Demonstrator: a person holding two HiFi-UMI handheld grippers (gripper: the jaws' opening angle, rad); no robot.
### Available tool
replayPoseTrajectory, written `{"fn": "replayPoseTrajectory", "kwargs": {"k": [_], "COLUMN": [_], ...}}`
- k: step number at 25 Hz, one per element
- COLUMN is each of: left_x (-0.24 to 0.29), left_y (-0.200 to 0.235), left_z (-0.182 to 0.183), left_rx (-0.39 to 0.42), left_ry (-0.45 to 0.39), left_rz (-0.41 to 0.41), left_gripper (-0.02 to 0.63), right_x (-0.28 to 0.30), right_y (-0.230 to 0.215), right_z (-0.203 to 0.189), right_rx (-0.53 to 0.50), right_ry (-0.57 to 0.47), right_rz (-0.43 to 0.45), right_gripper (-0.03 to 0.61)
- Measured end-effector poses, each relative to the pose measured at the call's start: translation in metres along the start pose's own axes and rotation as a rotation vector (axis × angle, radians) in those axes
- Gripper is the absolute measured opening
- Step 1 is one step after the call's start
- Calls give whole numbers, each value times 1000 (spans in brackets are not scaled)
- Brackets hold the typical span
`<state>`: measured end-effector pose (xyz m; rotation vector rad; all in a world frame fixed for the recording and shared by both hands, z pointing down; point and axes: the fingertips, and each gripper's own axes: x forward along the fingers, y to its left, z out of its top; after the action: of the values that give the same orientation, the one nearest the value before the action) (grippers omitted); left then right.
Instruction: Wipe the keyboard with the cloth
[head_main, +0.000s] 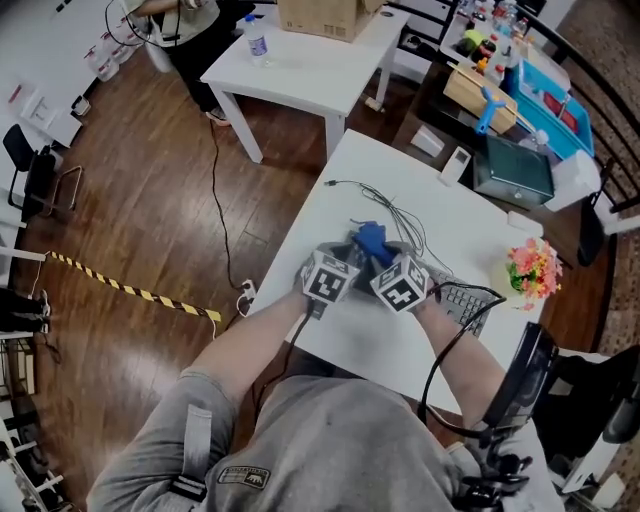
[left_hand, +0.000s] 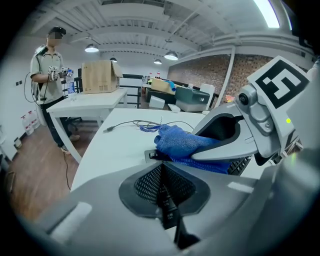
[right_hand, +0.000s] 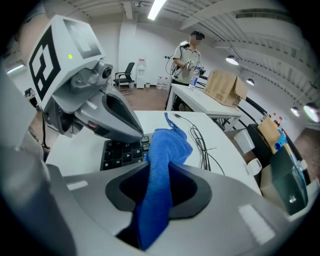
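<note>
On the white table (head_main: 470, 235), the right gripper (right_hand: 159, 185) is squeezing the blue cloth (right_hand: 167, 150), which is lying over one end of the keyboard (right_hand: 117, 152). The left gripper (left_hand: 161, 175) is sitting shut, holding nothing. The right one should be pressing softly and sliding along the keys.

The blue cloth (right_hand: 160, 170) is looking like rough, fuzzy terry; the keyboard (right_hand: 120, 152) is showing matt black plastic, the table (head_main: 470, 215) smooth matt white, the floor (head_main: 150, 200) glossy wood.
</note>
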<state>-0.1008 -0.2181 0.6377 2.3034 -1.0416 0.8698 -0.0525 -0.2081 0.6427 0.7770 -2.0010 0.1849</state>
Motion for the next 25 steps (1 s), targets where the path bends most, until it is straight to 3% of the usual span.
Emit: {"fn": "replayPoseTrajectory", "kwargs": {"k": [15, 19, 25], "left_x": [-31, -32, -24], "left_y": [-28, -23, 4], "left_z": [-71, -68, -27], "left_rx": [-39, -46, -61], "left_ry": [47, 36, -19], "left_rz": [13, 23, 38], "left_gripper": [-6, -6, -6], "right_x": [-13, -10, 5], "right_y": [94, 85, 34], "right_z": [-17, -8, 22], "right_rx": [-128, -138, -109], "right_ry": [-13, -13, -29], "right_rz": [135, 130, 59], "right_gripper": [110, 110, 112]}}
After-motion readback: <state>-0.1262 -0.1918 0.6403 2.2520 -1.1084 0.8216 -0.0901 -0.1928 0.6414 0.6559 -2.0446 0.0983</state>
